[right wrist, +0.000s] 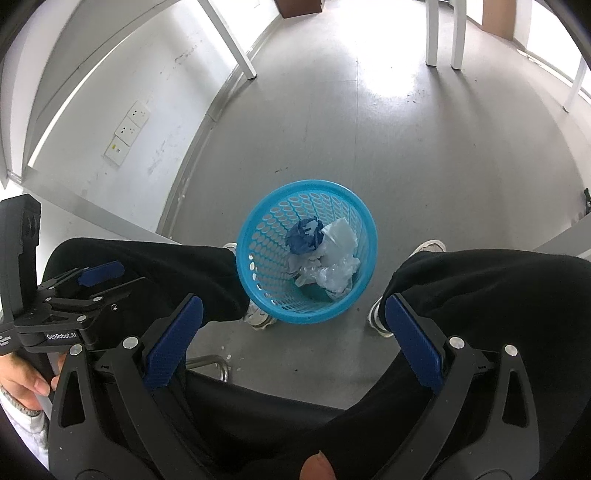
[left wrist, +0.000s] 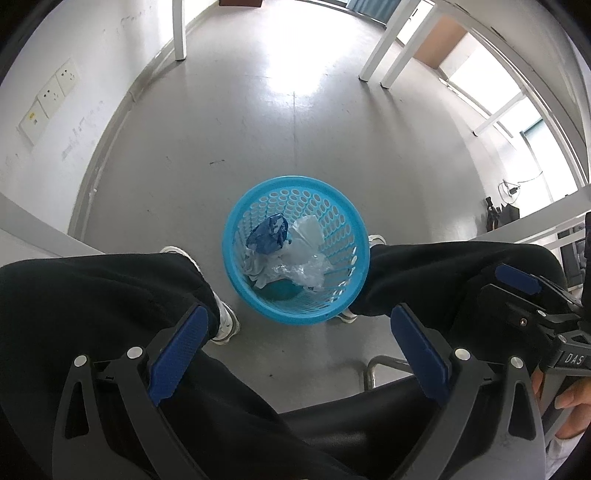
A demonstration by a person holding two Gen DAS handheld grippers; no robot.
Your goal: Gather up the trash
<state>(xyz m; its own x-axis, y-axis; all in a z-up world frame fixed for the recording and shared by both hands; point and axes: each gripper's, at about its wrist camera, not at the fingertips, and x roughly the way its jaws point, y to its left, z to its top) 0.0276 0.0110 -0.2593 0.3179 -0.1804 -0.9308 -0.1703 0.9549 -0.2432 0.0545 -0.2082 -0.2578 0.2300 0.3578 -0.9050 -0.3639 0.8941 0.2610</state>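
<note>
A round blue plastic basket (left wrist: pixel 255 302) (right wrist: pixel 266 295) stands on the grey floor between the feet of a seated person. Inside lie a crumpled dark blue wrapper (left wrist: pixel 267 232) (right wrist: pixel 304 234), clear plastic film (left wrist: pixel 308 267) (right wrist: pixel 338 275) and a whitish bag (left wrist: pixel 306 230) (right wrist: pixel 341 232). My left gripper (left wrist: pixel 297 325) is held above the person's lap, open and empty, short of the basket. My right gripper (right wrist: pixel 293 314) is also open and empty above the lap. Each gripper shows at the edge of the other's view.
Black trouser legs (left wrist: pixel 110 295) (right wrist: pixel 498 288) and white shoes (left wrist: pixel 227 321) (right wrist: pixel 380 317) flank the basket. A chair's metal bar (left wrist: pixel 373 369) shows below it. White table legs (left wrist: pixel 179 29) (right wrist: pixel 432 33) stand further off. A white wall with sockets (left wrist: pixel 51 96) (right wrist: pixel 127 129) is on the left.
</note>
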